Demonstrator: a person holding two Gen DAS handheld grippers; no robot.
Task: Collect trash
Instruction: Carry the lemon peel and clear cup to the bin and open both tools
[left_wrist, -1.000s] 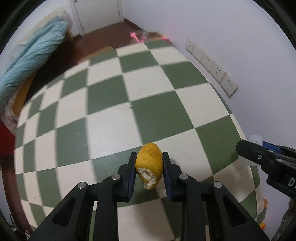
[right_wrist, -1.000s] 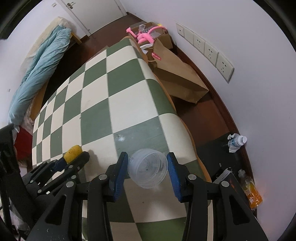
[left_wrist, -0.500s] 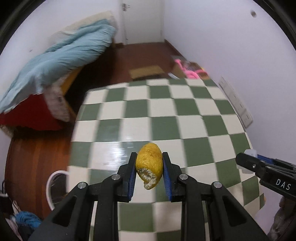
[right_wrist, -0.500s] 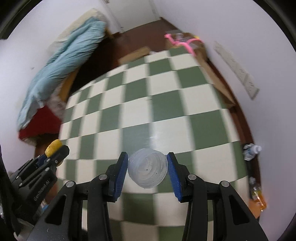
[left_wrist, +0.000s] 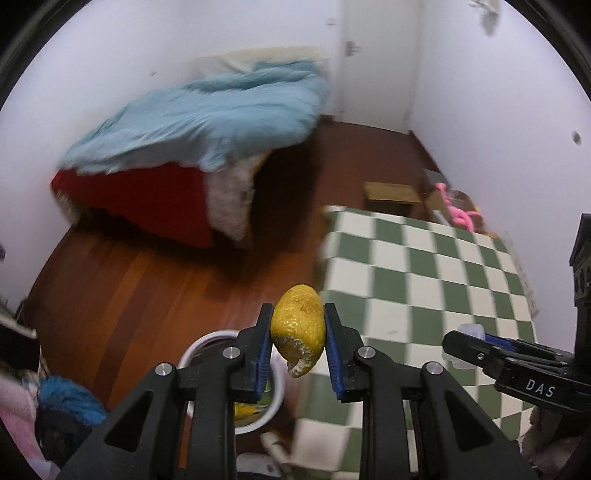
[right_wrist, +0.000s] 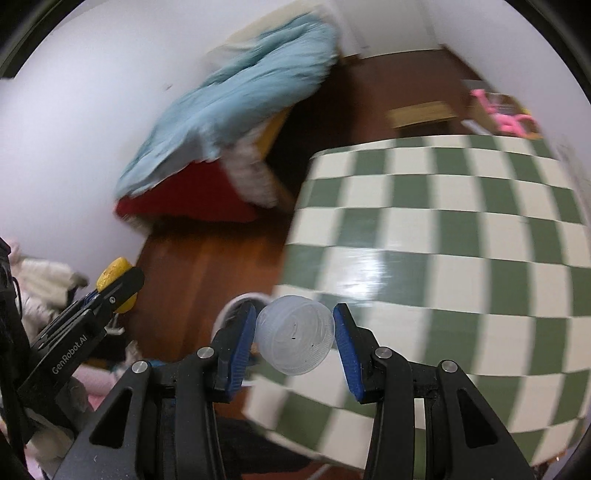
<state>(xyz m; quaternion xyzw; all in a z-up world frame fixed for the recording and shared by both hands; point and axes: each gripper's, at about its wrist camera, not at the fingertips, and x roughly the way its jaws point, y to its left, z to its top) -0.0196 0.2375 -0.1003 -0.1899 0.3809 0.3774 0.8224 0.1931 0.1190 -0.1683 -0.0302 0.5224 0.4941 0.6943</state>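
Left wrist view, nearest: the left tongs (left_wrist: 298, 345) are closed on one yellow peel (left_wrist: 298, 326), both blue pads pressed to its sides, its ragged pale end hanging down. Directly beneath and just left of them stands one white bin (left_wrist: 275, 395) on the floor, with something yellow showing inside. At lower left lies a heap of blue and pink cloth (left_wrist: 62, 402). To the right, the table (left_wrist: 436, 266) wears a green-and-cream checked cover, and the right tongs (left_wrist: 467, 347) enter from the right edge, a sliver of clear plastic between their tips. Farther off lie a red-brown wooden floor (left_wrist: 147, 280), a bed (left_wrist: 184, 122) with a light blue duvet over a red base, a brown cardboard piece (left_wrist: 391, 192), pink items (left_wrist: 461, 214) in a box, white walls and a white door.

Right wrist view, nearest: the right tongs (right_wrist: 295, 341) grip one clear plastic cup (right_wrist: 295, 336), seen bottom-on, held past the table's near-left corner. Only an arc of the bin's rim (right_wrist: 236, 306) shows behind the left pad. The left tongs (right_wrist: 122, 286) appear at left, off the table over the floor, with the peel (right_wrist: 110, 273) clamped in them.

This view alone shows the cup whole and a glare on the table cover; the left view alone shows the bin's inside. Both frames are motion-blurred.
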